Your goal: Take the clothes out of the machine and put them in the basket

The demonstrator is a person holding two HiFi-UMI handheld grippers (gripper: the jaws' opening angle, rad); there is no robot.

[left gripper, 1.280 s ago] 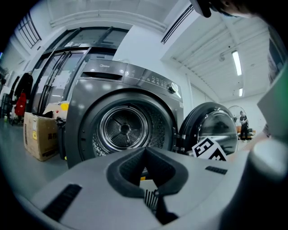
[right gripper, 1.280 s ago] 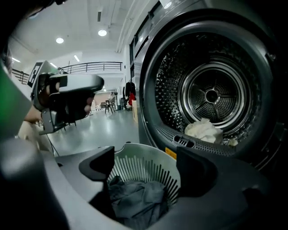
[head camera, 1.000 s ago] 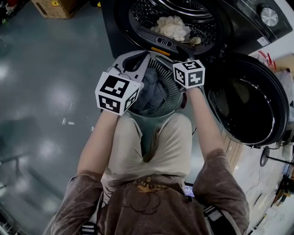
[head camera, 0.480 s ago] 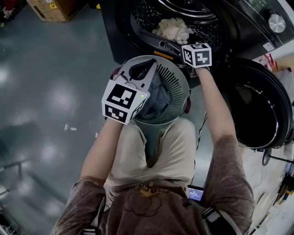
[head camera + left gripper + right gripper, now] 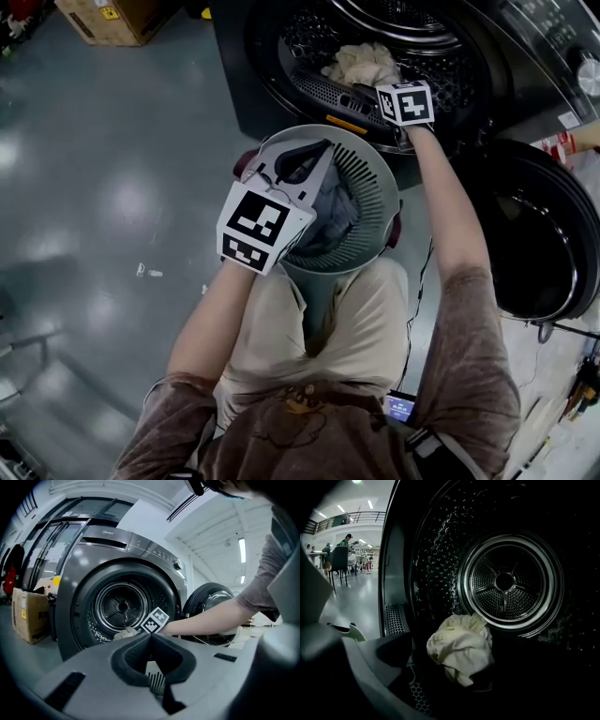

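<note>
— From above, how were the arms?
— The left was bent, the left tongs (image 5: pixel 298 183) clamped on the basket (image 5: pixel 375 234) rim. The right stretched into the machine (image 5: pixel 469 56).
— The left tongs' view?
— The basket rim (image 5: pixel 93 667) filled the bottom.
— The right's?
— The right tongs (image 5: pixel 373 92) were opening wide, empty; the cream cloth (image 5: pixel 461 651) lay just ahead in the drum (image 5: pixel 505 581).
</note>
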